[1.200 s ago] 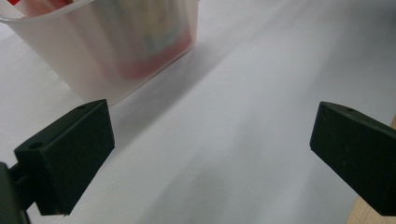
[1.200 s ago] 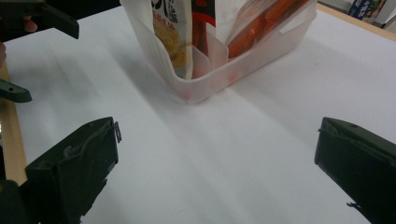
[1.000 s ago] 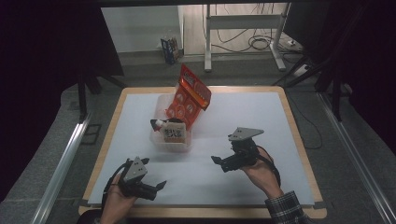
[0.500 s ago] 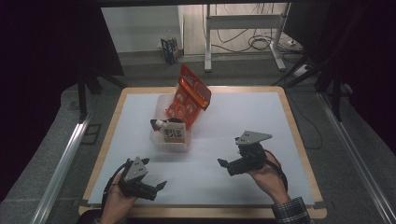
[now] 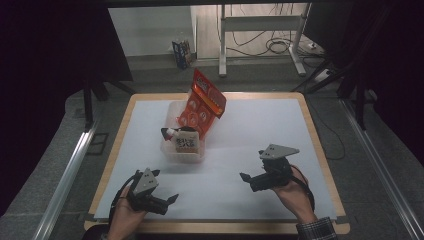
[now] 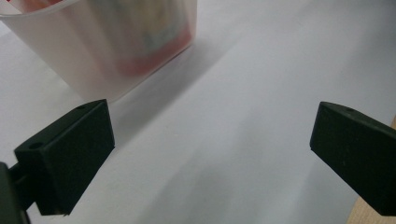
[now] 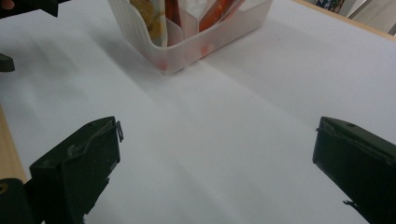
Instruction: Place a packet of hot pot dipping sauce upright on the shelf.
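Left gripper [image 5: 167,200], jaws spread wide and empty, sits near the table's front edge, below and left of the clear plastic bin [image 5: 182,150]. That bin stands mid-table holding a red snack bag [image 5: 202,102] that leans out above its rim. Right gripper [image 5: 247,178], jaws likewise wide apart, lies right of the bin.

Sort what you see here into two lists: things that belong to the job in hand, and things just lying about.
Job in hand:
clear plastic bin
red snack bag standing in it
small packet in it
left gripper, open
right gripper, open

Lying about:
box on the floor
cables
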